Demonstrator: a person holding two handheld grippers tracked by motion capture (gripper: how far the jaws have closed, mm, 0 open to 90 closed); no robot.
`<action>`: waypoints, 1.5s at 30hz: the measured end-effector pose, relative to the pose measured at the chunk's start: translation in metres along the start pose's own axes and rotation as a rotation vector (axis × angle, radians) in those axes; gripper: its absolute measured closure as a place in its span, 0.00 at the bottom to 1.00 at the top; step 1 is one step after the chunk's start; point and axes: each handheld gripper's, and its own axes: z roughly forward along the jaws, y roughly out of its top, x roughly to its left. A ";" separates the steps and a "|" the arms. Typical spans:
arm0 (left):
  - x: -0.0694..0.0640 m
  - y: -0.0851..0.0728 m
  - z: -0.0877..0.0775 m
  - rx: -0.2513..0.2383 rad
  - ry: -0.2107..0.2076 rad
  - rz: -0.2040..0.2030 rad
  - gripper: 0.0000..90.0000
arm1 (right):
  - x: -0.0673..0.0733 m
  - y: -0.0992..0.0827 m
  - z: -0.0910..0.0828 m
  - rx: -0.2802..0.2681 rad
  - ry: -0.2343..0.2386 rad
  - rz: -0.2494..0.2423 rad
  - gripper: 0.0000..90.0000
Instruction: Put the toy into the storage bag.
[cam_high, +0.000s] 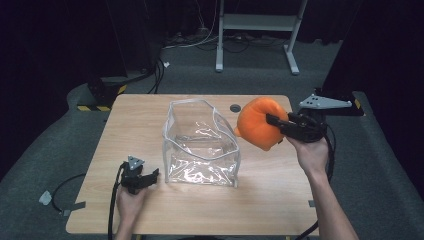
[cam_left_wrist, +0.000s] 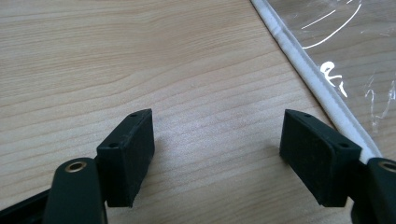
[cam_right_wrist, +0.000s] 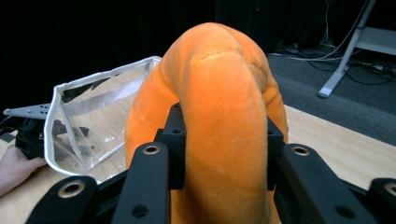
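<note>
High view: orange plush toy (cam_high: 257, 123) carried toward clear bag (cam_high: 200, 145), loading step in hand.

Right gripper (cam_high: 275, 121) at 2 o'clock of the table (cam_high: 145, 115), jaws clamped on a fold of the toy; right gripper view shows the plush (cam_right_wrist: 219, 107) squeezed tight between both pads, lifted off the wood. Toy hangs just beside the bag's right rim, not yet over the mouth. Bag stands upright at centre, top open. Left gripper (cam_high: 147, 179) rests at 8 o'clock near the bag's lower left corner, jaws spread wide, holding nothing; its own view shows bare wood between the pads and the bag's white seam (cam_left_wrist: 322, 79) at 2 o'clock. Next, likely: swing toy toward 9 o'clock over the opening, lower, release; left may need to steady the floppy wall.
</note>
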 end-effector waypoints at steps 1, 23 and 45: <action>0.000 0.000 0.000 0.000 0.000 0.000 0.29 | 0.001 0.001 0.000 -0.001 0.003 -0.004 0.74; 0.000 0.000 0.000 0.001 0.000 0.001 0.29 | 0.019 0.020 0.008 -0.009 0.053 -0.044 0.74; 0.000 0.000 0.000 -0.001 0.001 0.001 0.29 | 0.040 0.033 0.025 -0.004 0.122 -0.079 0.73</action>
